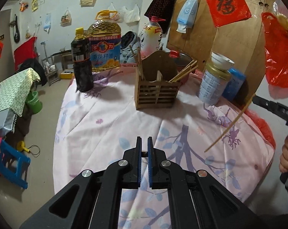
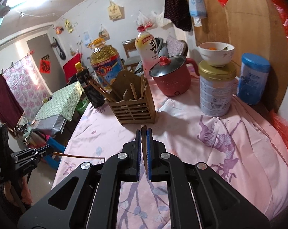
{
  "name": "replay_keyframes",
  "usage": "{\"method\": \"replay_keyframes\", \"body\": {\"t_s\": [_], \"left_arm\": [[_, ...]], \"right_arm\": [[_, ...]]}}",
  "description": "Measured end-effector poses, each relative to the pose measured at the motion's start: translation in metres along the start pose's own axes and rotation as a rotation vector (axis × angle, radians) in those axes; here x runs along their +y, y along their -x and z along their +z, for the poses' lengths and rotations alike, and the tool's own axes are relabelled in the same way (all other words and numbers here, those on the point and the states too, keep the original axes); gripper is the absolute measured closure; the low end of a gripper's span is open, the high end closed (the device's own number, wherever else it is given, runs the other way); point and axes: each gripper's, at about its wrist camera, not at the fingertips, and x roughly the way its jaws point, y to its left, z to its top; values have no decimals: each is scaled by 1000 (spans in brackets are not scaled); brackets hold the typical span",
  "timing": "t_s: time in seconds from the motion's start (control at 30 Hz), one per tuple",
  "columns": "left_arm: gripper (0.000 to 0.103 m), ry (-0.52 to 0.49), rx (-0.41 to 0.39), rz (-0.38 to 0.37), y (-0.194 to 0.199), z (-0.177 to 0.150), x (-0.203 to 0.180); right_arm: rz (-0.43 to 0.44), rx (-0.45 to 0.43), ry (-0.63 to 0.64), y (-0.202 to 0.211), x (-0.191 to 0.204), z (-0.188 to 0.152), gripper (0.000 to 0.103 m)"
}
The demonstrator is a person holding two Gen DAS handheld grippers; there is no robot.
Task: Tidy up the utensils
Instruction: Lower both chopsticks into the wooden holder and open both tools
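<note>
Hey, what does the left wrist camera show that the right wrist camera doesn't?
Only the left wrist view shows the chopstick side-on, slanting down from the right tongs, and the right hand gripping their handle. Only the right wrist view shows the ceiling fan and the orange bits inside the bowl. Both show the wooden holder, oil jug, dark bottle and bowl-topped tin.
</note>
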Motion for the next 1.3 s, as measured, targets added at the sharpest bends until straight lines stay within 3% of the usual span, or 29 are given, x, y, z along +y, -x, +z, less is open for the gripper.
{"method": "replay_keyframes", "body": {"t_s": [0.2,0.37,0.7,0.93,1.13,1.3], "left_arm": [[97,-59,19,-65,0,15,0],[97,-66,19,-95,-4,28,-2],[97,-52,-65,-75,5,100,-21],[97,-136,-145,-43,8,177,-50],[97,-177,-175,-9,-19,225,-65],[97,-138,-144,-3,-59,241,-55]], "right_arm": [[-60,-18,-11,7,16,-15,97],[-51,-13,13,3,20,-16,97],[88,-107,72,-7,21,62,97],[184,-188,102,-19,33,136,97],[187,-274,141,-41,49,186,97],[168,-274,166,-77,52,198,97]]}}
